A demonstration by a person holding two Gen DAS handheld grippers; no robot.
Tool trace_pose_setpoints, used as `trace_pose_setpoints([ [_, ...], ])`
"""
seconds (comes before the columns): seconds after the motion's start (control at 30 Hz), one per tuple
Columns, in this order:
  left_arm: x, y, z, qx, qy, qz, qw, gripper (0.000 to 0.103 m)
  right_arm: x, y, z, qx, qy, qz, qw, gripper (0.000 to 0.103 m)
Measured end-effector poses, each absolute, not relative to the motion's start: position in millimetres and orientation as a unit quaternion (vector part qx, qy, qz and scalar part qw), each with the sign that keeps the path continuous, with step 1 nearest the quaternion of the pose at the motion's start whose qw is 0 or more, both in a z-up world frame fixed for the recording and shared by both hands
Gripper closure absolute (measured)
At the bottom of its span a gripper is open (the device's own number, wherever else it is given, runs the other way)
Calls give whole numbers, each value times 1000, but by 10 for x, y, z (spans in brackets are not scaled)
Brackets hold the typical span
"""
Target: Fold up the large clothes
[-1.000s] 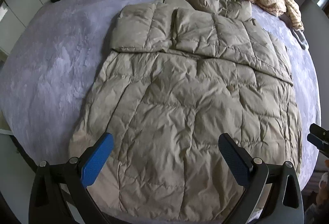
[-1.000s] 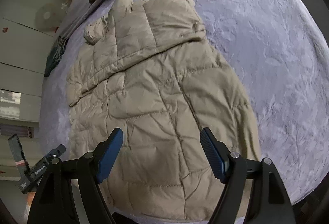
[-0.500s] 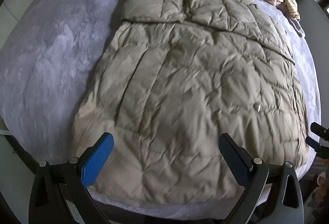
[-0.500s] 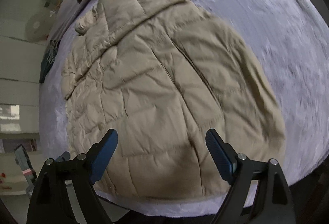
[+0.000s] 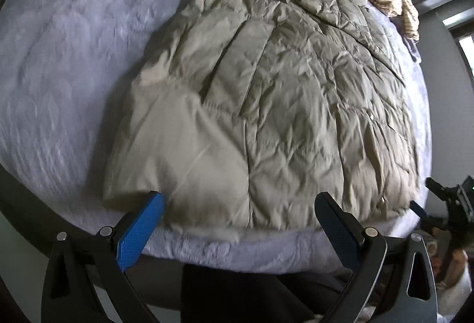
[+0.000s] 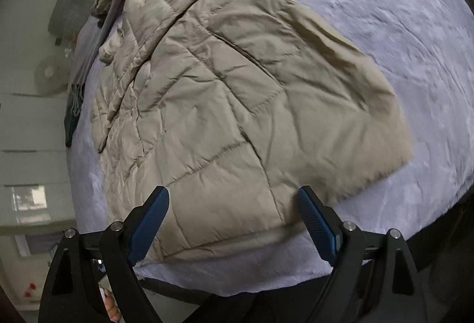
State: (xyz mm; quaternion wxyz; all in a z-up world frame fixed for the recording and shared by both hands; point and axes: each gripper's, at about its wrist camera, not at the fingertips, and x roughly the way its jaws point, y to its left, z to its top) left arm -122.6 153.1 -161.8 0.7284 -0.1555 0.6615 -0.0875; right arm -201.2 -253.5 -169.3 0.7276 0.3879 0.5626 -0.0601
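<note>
Left wrist: unlabelled jacket [image 5: 266, 103] (beige)

Beige quilted puffer jacket [image 5: 281, 103] flat on lilac bed; sleeves folded across; hem at near edge

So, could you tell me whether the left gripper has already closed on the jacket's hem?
No, the left gripper stands open above the jacket, its pads clear of the fabric.
</note>
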Motion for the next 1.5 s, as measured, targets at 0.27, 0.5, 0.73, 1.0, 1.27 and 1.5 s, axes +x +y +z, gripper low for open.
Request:
trace_pose_setpoints([
  [0.27, -1442, 1693, -1847, -222, 688, -131, 678, 1, -2357, -2702, -1760, 419, 539, -99, 724, 13],
  [0.5, -1489, 1700, -2157, -288, 704, -144, 633, 1, -2570, -2872, -1992, 481, 519, -136, 693, 13],
  [0.73, -1348, 1637, -2168, -322, 679, -124, 648, 1, -2497, -2979, -2227, 559, 478, -132, 665, 0],
  [1.0, -1152, 1621, -1993, -343, 635, -127, 680, 4, -2316, -2984, -2208, 627, 435, -68, 643, 0],
  [1.27, -1121, 1613, -1855, -293, 628, -134, 708, 84, -2279, -2935, -2256, 615, 463, -61, 635, 53],
  [1.5, -1072, 1628, -1521, -243, 606, -135, 746, 84, -2238, -2892, -2113, 575, 480, -63, 659, 95],
])
